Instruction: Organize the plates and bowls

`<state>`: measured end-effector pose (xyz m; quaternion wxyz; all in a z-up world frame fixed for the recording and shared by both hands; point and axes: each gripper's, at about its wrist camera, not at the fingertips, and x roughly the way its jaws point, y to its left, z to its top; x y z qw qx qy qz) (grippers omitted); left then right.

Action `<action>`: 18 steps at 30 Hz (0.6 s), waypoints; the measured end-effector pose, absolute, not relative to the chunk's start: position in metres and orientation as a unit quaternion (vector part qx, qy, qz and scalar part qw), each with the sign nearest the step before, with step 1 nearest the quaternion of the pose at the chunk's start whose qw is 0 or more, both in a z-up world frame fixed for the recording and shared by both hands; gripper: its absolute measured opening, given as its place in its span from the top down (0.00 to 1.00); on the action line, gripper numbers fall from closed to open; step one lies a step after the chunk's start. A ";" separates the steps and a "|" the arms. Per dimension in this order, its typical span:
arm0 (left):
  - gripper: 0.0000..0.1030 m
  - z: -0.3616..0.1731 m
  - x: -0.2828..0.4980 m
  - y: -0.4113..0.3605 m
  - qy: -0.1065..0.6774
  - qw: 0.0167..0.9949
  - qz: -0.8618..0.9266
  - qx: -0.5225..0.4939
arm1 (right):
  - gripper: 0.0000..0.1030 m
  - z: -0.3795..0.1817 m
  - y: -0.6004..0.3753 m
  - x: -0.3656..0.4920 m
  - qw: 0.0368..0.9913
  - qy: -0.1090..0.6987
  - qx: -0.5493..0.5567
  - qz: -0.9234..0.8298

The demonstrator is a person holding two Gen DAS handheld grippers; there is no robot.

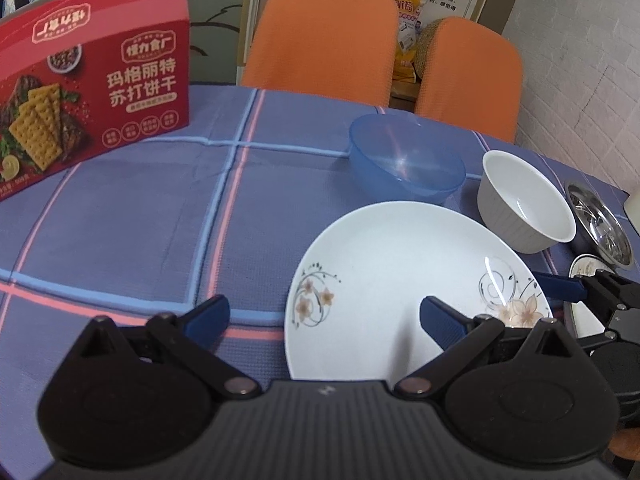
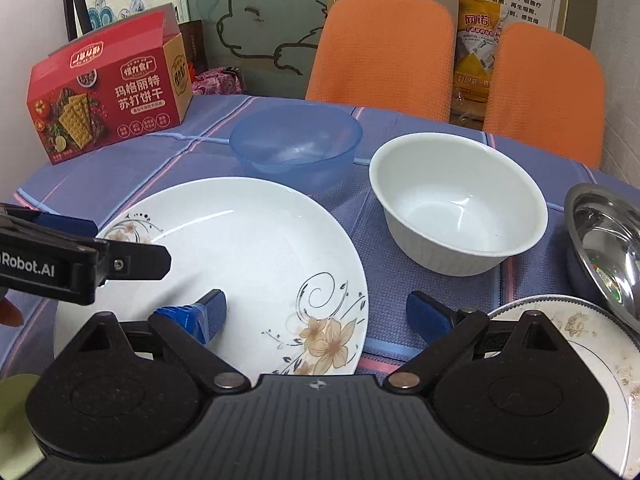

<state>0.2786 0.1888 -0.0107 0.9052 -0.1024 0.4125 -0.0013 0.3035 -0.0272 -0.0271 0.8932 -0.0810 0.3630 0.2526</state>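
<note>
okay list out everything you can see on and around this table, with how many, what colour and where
flower plate: 1, white, near middle of table
blue bowl: 1, clear blue, behind the flower plate
white bowl: 1, white, right of the flower plate
steel dish: 1, silver, far right edge
dirty plate: 1, white with crumbs, near right, under the steel dish
cracker box: 1, red, back left of table
tablecloth: 1, purple-blue with pink and blue lines
chairs: 2, orange, behind the table
left tool: 1, black with blue pads, open over the flower plate's left rim
right tool: 1, same, open over its right rim
</note>
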 end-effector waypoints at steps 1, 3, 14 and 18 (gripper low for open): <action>0.03 -0.012 0.280 0.187 0.414 0.905 -0.003 -0.101 | 0.18 -0.027 -0.028 0.301 0.893 0.362 -0.080 0.256; 0.03 -0.015 0.281 0.185 0.416 0.904 -0.002 -0.094 | 0.17 -0.028 -0.029 0.294 0.893 0.356 -0.085 0.264; 0.53 -0.011 0.279 0.174 0.407 0.912 0.000 -0.057 | 0.15 -0.032 -0.018 0.283 0.889 0.351 -0.066 0.288; 0.55 -0.010 0.281 0.176 0.415 0.907 -0.002 -0.068 | 0.15 -0.030 -0.019 0.280 0.896 0.345 -0.038 0.277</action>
